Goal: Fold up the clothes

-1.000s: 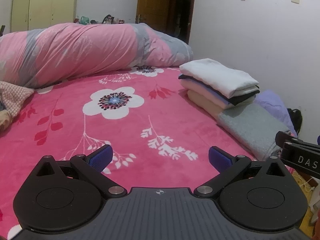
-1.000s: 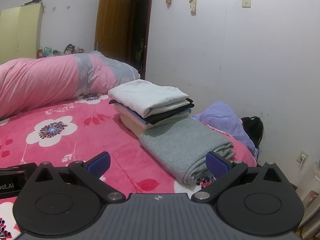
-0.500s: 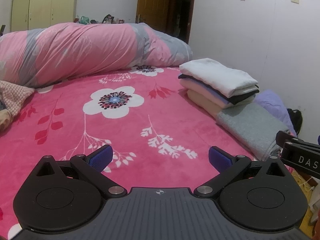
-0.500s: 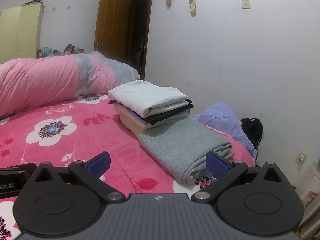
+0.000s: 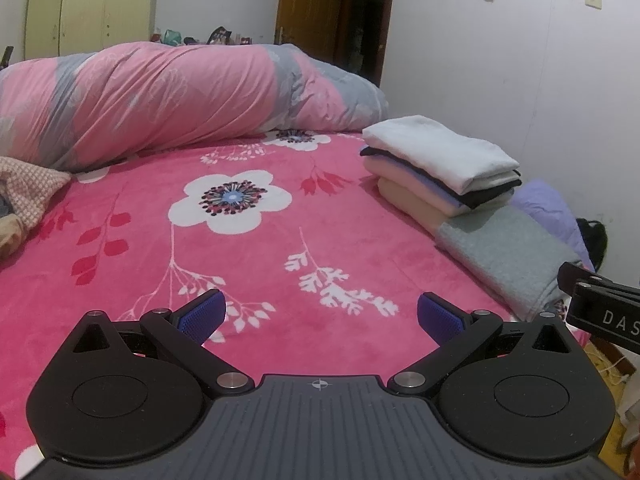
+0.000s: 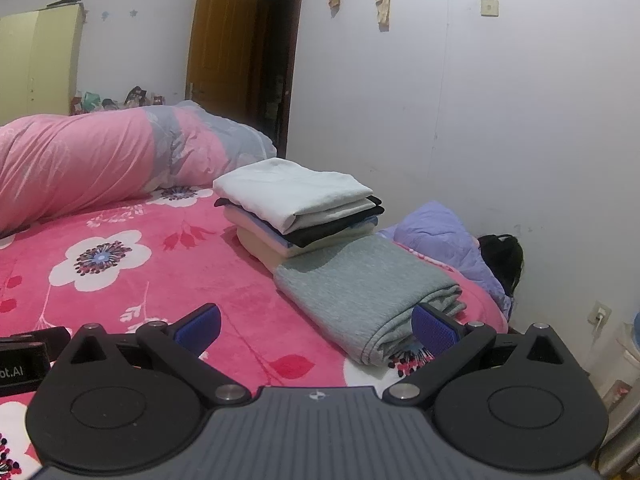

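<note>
Clothes are not in either tool's grasp. We hold the left gripper [image 5: 320,314] with jaws spread wide and empty above the pink floral blanket [image 5: 248,248]. We hold the right gripper [image 6: 316,322] likewise wide and empty, its right blue pad [image 6: 430,326] just beside the near edge of the folded grey garment [image 6: 360,280]. Behind that garment, touching it, sits a stack of folded clothes [image 6: 296,204], white on top, on the blanket's right side. A purple item [image 6: 444,236] lies by the wall. A rolled pink-and-grey duvet [image 5: 168,100] lies across the far end. A checked cloth [image 5: 28,188] lies at the left edge.
</note>
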Action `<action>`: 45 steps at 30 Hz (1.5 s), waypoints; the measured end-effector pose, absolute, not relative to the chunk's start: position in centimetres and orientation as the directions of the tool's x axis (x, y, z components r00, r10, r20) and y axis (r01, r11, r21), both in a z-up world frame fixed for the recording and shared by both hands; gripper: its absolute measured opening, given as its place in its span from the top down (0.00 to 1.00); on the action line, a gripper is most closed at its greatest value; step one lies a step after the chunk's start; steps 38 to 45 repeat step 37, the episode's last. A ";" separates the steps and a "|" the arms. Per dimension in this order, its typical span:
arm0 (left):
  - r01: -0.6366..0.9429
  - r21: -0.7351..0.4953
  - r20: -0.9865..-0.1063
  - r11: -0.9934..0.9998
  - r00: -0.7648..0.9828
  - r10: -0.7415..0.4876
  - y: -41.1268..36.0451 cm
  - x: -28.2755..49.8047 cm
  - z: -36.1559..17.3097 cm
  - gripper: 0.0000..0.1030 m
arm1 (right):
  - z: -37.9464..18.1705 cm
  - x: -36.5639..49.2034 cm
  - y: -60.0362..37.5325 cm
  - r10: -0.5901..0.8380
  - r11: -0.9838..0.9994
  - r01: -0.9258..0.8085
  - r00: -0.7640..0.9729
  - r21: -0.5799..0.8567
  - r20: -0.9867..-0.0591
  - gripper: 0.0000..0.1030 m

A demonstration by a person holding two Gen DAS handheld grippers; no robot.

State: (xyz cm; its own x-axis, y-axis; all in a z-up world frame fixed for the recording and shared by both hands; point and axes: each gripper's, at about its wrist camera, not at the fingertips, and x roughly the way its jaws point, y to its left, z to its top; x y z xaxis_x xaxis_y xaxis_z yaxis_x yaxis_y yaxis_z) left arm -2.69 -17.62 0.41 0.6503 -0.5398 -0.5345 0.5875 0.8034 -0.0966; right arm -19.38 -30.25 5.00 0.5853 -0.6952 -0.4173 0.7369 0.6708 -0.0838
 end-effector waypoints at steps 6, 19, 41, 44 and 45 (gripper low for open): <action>0.583 -0.100 -0.533 0.806 0.653 -0.538 -17.3 -2.5 0.4 0.00 | 5.1 -19.0 -30.0 -0.693 0.674 0.734 0.588 -0.084 -0.417 0.00; 0.574 -0.104 -0.538 0.812 0.655 -0.532 -17.0 -2.1 0.3 0.00 | 5.2 -18.8 -29.4 -0.690 0.680 0.728 0.594 -0.088 -0.414 0.00; 0.567 -0.102 -0.533 0.817 0.662 -0.526 -16.9 -2.2 0.4 0.00 | 5.0 -18.4 -29.4 -0.689 0.678 0.730 0.591 -0.085 -0.419 0.00; 0.567 -0.102 -0.533 0.817 0.662 -0.526 -16.9 -2.2 0.4 0.00 | 5.0 -18.4 -29.4 -0.689 0.678 0.730 0.591 -0.085 -0.419 0.00; 0.567 -0.102 -0.533 0.817 0.662 -0.526 -16.9 -2.2 0.4 0.00 | 5.0 -18.4 -29.4 -0.689 0.678 0.730 0.591 -0.085 -0.419 0.00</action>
